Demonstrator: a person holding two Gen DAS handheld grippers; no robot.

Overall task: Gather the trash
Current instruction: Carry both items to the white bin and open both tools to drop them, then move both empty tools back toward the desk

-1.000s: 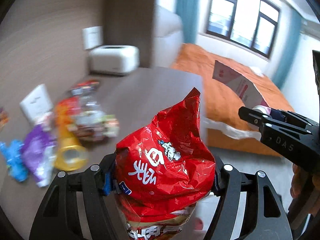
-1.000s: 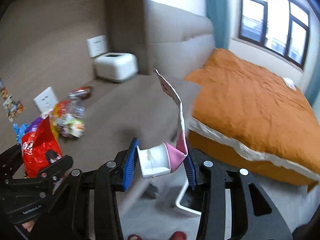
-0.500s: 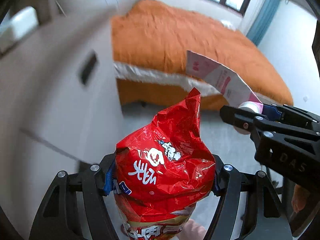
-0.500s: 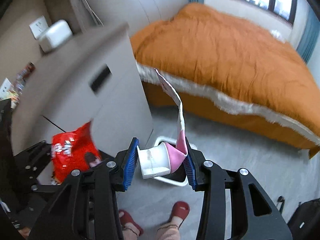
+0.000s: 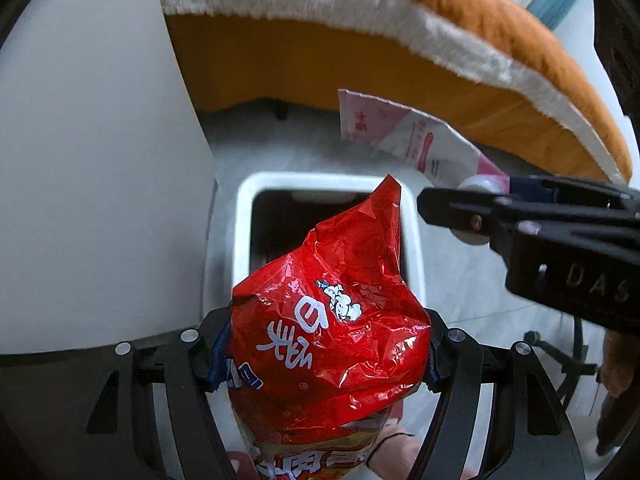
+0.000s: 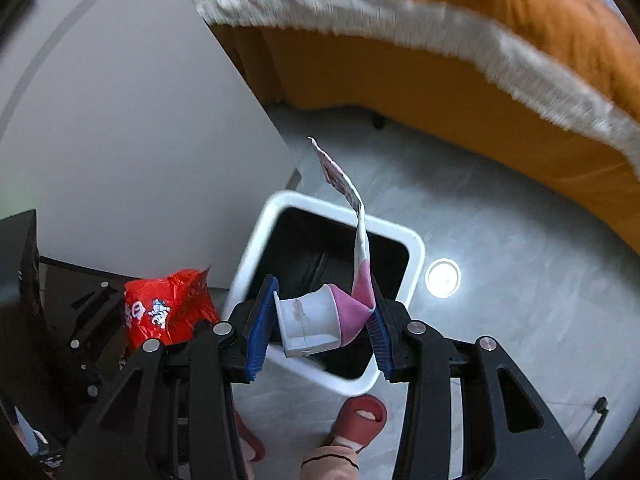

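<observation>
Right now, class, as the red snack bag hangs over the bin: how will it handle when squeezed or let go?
The red snack bag looks crinkled and dented between the left gripper fingers, so it is probably floppy. It bulges yet holds its peak, so likely light. Its glossy film may slip; released, it should drop into the bin.

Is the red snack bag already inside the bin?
No. The red snack bag is clamped in the left gripper, above the bin.

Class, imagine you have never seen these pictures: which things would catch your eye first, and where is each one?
First, the crinkled red snack bag, clamped in the left gripper above the white bin on the grey floor. Next, the pink-and-white carton, squeezed in the right gripper over that bin's dark opening. Behind both runs the orange bedspread.
</observation>
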